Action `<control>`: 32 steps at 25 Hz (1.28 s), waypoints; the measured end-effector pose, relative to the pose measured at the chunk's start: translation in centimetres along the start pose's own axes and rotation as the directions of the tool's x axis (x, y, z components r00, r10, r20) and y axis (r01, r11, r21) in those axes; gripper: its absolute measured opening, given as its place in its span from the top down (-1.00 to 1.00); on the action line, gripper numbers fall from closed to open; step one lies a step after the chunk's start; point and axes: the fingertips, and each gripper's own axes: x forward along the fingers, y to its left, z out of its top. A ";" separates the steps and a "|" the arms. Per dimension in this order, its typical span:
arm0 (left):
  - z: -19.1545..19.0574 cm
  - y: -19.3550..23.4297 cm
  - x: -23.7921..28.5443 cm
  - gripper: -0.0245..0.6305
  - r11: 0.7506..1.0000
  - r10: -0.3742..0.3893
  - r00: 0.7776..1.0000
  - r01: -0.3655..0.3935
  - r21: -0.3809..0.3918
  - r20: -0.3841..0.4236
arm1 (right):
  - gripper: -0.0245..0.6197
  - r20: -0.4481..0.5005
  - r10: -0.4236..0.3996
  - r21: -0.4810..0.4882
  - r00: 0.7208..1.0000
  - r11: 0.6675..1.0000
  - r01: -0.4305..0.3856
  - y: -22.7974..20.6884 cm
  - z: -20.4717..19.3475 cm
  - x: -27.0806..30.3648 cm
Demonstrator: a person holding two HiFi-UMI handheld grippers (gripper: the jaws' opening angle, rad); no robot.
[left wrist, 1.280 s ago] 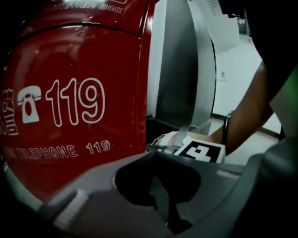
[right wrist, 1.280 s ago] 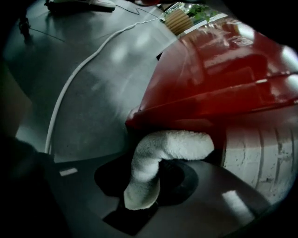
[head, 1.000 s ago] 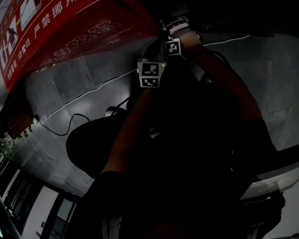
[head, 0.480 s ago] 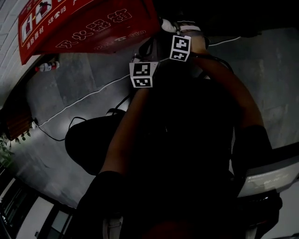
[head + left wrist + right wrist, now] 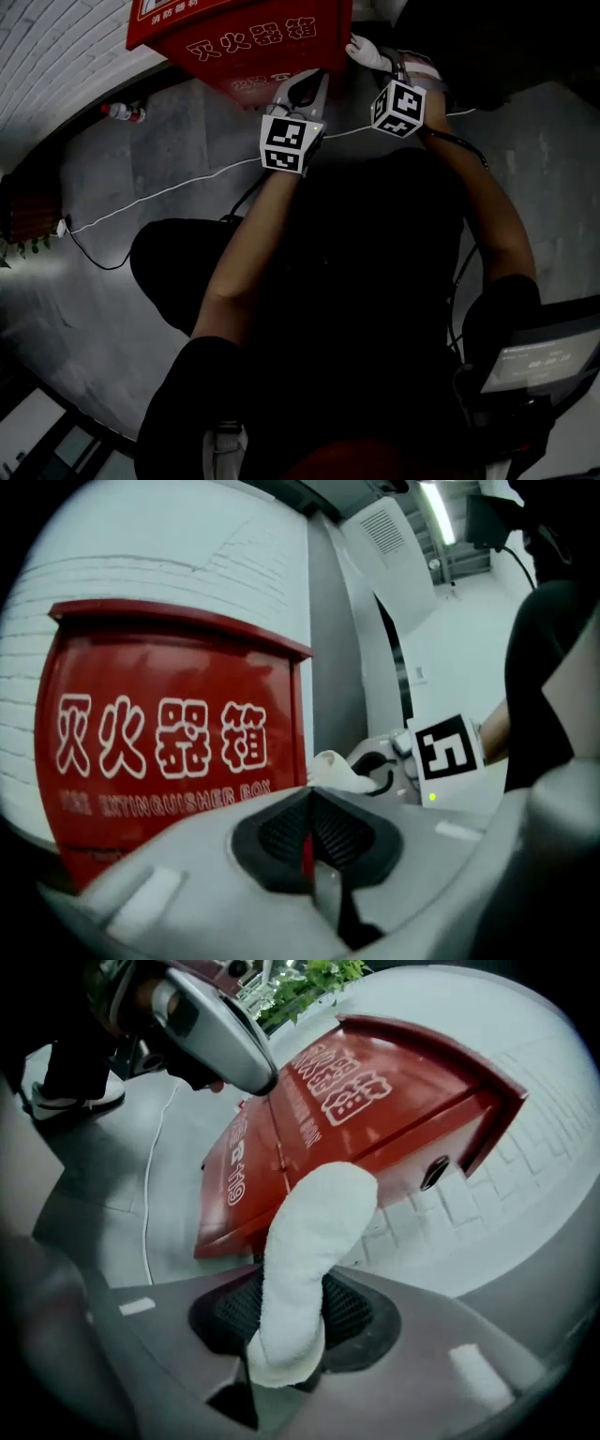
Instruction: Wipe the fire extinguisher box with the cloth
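The red fire extinguisher box (image 5: 246,36) sits at the top centre of the head view, against a white brick wall (image 5: 56,56). The right gripper (image 5: 289,1335) is clamped on a white cloth (image 5: 314,1232), held just beside the box's right edge. The left gripper (image 5: 314,841), its jaws pressed together with nothing between them, hangs in front of the box.

Right of box (image 5: 244,33): cloth (image 5: 364,49), perhaps touching.

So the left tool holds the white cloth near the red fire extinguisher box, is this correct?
Not the left: the right tool holds the white cloth near the red fire extinguisher box, as the right gripper view shows.
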 end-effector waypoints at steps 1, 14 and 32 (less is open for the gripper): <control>1.3 0.5 -0.6 0.93 1.000 0.000 1.000 -0.001 0.008 0.019 | 0.45 0.013 -0.010 -0.005 1.000 1.000 0.010 -1.1 0.9 -1.3; 18.2 10.7 -10.9 0.93 0.980 0.198 0.956 -0.199 -0.018 0.216 | 0.45 0.210 -0.170 -0.080 0.963 0.978 0.191 -13.6 14.1 -13.6; 26.2 22.0 -21.5 0.93 0.930 0.353 0.905 -0.367 0.018 0.237 | 0.44 0.608 -0.056 0.249 0.792 0.961 -0.124 -13.6 38.8 -17.6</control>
